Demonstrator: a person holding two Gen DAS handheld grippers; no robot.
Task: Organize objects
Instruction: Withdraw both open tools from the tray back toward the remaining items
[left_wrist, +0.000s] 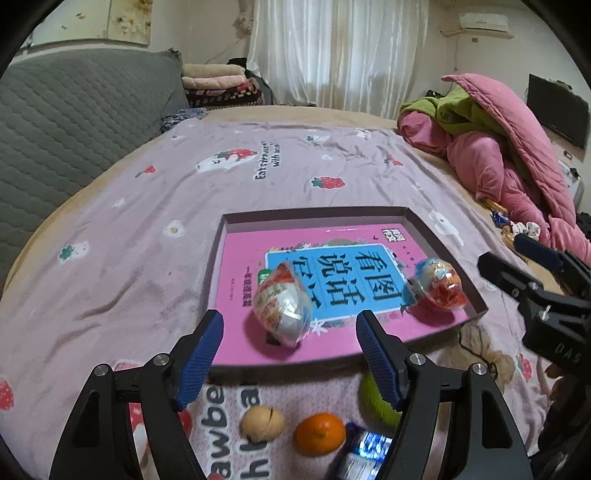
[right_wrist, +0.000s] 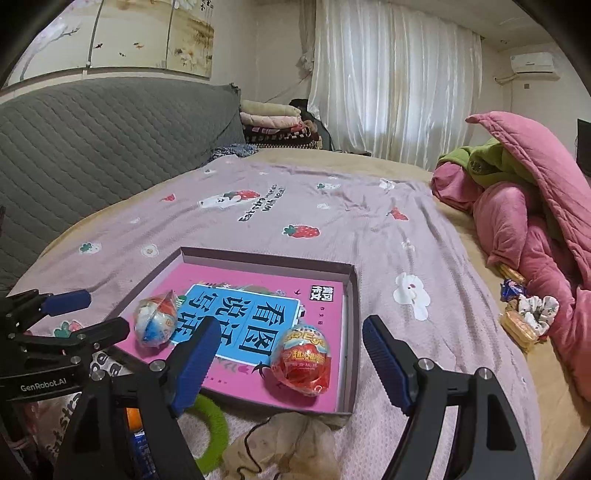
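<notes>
Home bedroom: bed spread with a lilac strawberry-print blanket (left_wrist: 258, 177); grey quilted headboard (right_wrist: 110, 147); folded blankets stacked (right_wrist: 273, 122) by a white sheer curtain (right_wrist: 395, 81); wall air conditioner (left_wrist: 484, 22); crumpled pink quilt (left_wrist: 517, 155).

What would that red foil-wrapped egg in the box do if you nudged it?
The red foil-wrapped egg is rounded, so it would probably roll or wobble across the smooth pink book. The box wall beside it would likely stop it. Its glossy, crinkled wrapper looks slippery, so pads might slide.
</notes>
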